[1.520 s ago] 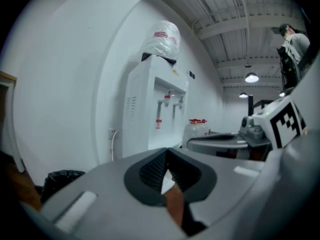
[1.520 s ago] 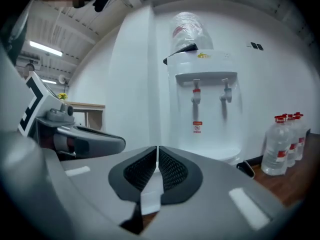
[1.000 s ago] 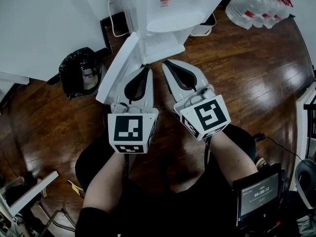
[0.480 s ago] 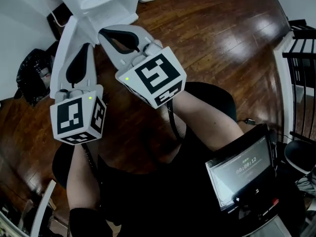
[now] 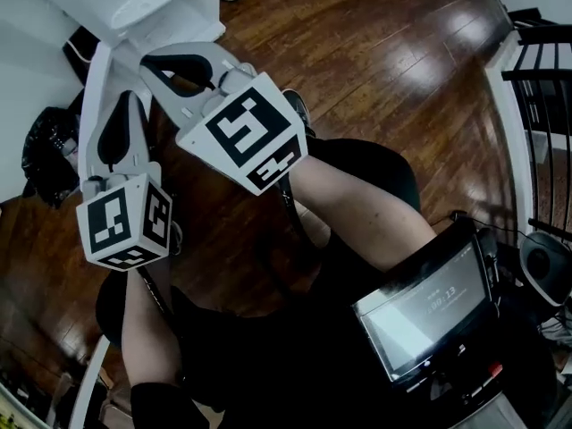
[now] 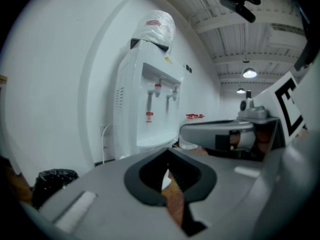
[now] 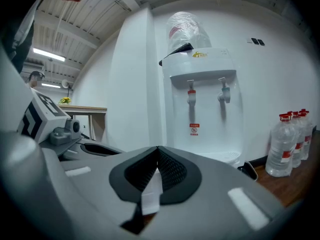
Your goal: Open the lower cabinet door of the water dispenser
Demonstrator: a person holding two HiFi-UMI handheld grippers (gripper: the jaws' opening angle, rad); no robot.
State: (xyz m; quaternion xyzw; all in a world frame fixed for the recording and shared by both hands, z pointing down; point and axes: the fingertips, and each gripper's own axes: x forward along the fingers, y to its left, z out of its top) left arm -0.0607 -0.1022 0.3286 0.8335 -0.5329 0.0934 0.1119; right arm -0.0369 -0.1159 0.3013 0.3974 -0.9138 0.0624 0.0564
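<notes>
A dark wooden floor (image 5: 384,70) spreads out in front of the dispenser (image 5: 156,3), which stands white against a white wall, with a plastic-wrapped bottle (image 6: 155,26) upended on its top and two taps over a drip tray.

A person in black crouches or sits facing the dispenser, both forearms stretched toward its base.

The lower cabinet door (image 5: 92,105) is already open. It angles out from the dispenser's foot as a long white panel, and its edge runs along the outer side of the left gripper.

The left gripper (image 5: 130,93) points at the dispenser just beside that door. Its jaws are pressed together at the tips and hold nothing; only floor and a white sliver show through the slot behind them.

The right gripper (image 5: 146,52) sits closer to the dispenser's front, angled toward its base. Its jaws are likewise pressed together and empty. The two grippers lie side by side, apart from each other, and neither can be seen touching the door or the dispenser.

A screen (image 5: 429,315) hangs at the person's chest, well back from the dispenser.

A cluster of red-capped water bottles (image 7: 290,144) stands on the floor by the wall, right of the dispenser as seen from its front.

A black bin bag (image 5: 49,146) sits near the wall on the dispenser's other side.
</notes>
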